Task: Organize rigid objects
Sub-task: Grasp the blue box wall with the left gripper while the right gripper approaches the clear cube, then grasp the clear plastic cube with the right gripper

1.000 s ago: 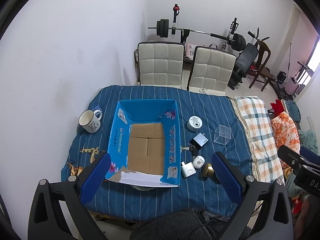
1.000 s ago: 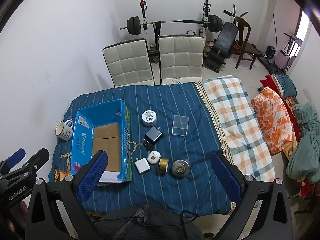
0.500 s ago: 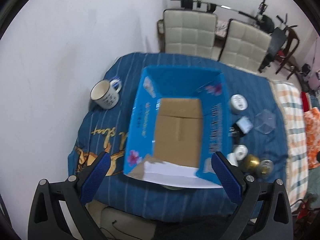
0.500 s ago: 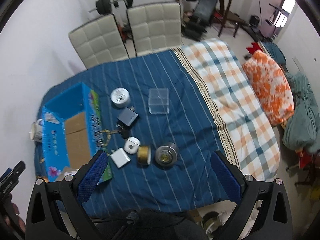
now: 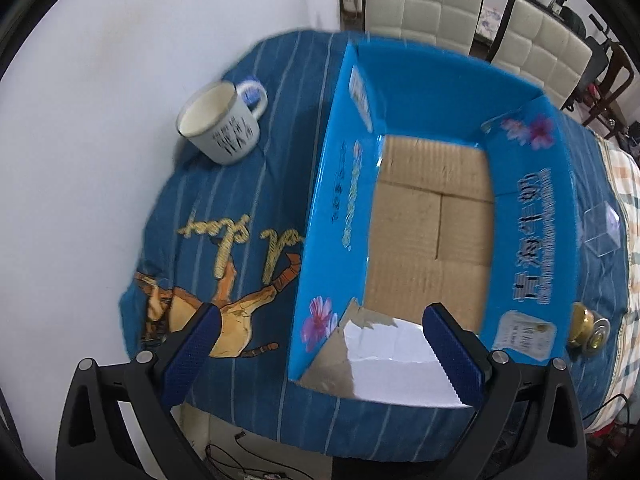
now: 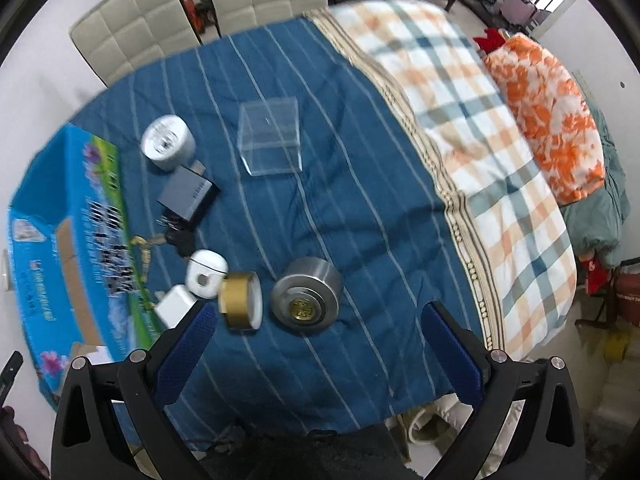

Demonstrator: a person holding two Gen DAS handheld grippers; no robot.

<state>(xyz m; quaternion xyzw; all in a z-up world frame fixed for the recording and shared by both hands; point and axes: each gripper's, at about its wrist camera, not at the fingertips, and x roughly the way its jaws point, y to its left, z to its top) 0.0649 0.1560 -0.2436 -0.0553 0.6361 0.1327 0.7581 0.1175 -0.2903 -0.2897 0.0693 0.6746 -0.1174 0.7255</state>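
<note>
An empty blue cardboard box [image 5: 532, 216] [image 6: 48, 264] sits on the blue striped cloth. My left gripper [image 5: 320, 352] hovers open over its near edge. To the box's right lie a steel lock cylinder [image 6: 306, 298], a gold roll [image 6: 240, 300], a white earbud case [image 6: 206, 272], a white charger [image 6: 174, 310], a dark adapter [image 6: 188, 196] with keys, a silver tin [image 6: 168, 146] and a clear plastic cube [image 6: 272, 140]. My right gripper [image 6: 316, 356] hangs open just in front of the lock cylinder and holds nothing.
A white mug [image 5: 220, 128] stands left of the box near the wall. A plaid blanket [image 6: 500, 152] and an orange pillow [image 6: 552, 112] lie to the right. Two padded chairs [image 5: 480, 12] stand behind the table. The table's near edge is right below both grippers.
Both grippers have dropped lower and closer to the table. The left one now sits over the box's near edge; the right one nears the lock cylinder and gold roll. Both stay open.
</note>
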